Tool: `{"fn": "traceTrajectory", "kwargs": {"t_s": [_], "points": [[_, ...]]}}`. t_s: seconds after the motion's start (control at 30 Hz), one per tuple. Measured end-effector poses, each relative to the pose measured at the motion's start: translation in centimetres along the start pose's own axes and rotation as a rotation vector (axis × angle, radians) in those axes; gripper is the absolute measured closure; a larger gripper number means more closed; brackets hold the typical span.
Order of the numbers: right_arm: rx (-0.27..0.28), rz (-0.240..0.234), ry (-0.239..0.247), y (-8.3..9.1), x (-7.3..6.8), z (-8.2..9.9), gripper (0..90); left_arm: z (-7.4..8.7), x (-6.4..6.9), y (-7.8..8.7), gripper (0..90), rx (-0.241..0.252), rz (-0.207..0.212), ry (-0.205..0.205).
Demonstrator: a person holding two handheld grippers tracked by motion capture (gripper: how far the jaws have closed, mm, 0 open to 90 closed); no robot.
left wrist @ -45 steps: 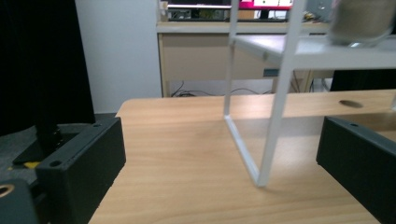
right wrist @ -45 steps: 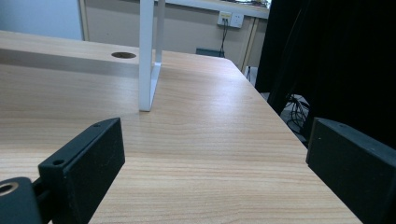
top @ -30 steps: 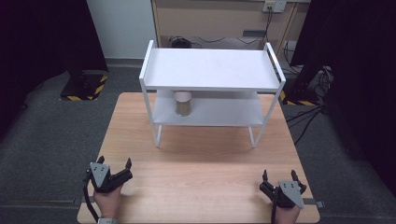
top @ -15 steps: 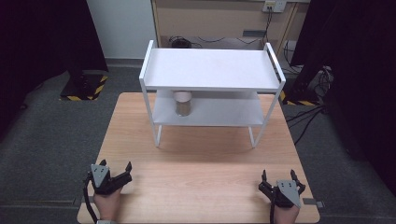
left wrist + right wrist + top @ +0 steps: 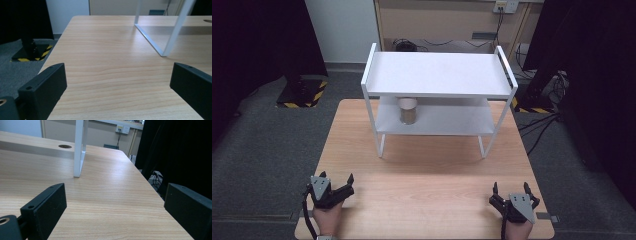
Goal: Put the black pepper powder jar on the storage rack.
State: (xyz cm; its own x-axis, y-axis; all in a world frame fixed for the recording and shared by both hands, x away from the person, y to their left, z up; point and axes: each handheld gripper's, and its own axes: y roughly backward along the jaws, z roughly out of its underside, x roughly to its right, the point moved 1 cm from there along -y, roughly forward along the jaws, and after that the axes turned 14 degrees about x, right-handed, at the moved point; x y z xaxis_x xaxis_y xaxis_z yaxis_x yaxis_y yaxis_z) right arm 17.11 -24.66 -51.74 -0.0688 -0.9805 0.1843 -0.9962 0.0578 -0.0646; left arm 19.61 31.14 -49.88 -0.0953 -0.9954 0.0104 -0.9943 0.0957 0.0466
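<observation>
- We hold our left gripper [image 5: 338,187] low over the near left corner of the table [image 5: 432,200], jaws spread wide with only bare wood between them.
- Our right gripper [image 5: 515,196] sits at the near right corner, its jaws likewise wide apart and holding nothing.
- The thing nearest to both is the can [image 5: 408,111], a short metal cylinder standing upright, its long axis vertical, on the lower shelf of the white rack [image 5: 437,75].
- From our left gripper the can lies ahead and off to the right, well apart; from our right gripper it lies ahead and further off to the left.
- We judge the left gripper the nearer, since the can stands toward the left end of the shelf.
- The top shelf overhangs the can, so we think a reach would have to go in level from the front, between the rack's front legs, not from above.
- The can's top is partly tucked under the shelf's edge in the high view, so we cannot say whether it is lidded or open.
- In the left gripper view, the rack's near left leg [image 5: 175,32] stands ahead and to the right of the jaws.
</observation>
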Motion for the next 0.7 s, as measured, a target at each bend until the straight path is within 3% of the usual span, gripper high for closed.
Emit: {"fn": "traceTrajectory", "kwargs": {"t_s": [0.13,0.27,0.47,0.7], "points": [[0.0,-0.002,0.001,-0.02,0.02,0.0,4.1,-0.08,0.05,-0.08,0.0,-0.006,0.006,-0.003],[0.0,-0.003,0.0,-0.03,0.05,0.01,4.1,-0.01,-0.23,0.01,0.0,-0.003,-0.013,0.035],[-0.003,0.009,0.003,-0.07,-0.16,-0.05,4.1,0.07,-0.28,0.08,0.0,0.001,-0.036,0.052],[0.0,0.004,-0.002,0.01,-0.03,-0.01,4.2,0.02,-0.32,0.09,0.0,-0.007,-0.042,0.057]]}}
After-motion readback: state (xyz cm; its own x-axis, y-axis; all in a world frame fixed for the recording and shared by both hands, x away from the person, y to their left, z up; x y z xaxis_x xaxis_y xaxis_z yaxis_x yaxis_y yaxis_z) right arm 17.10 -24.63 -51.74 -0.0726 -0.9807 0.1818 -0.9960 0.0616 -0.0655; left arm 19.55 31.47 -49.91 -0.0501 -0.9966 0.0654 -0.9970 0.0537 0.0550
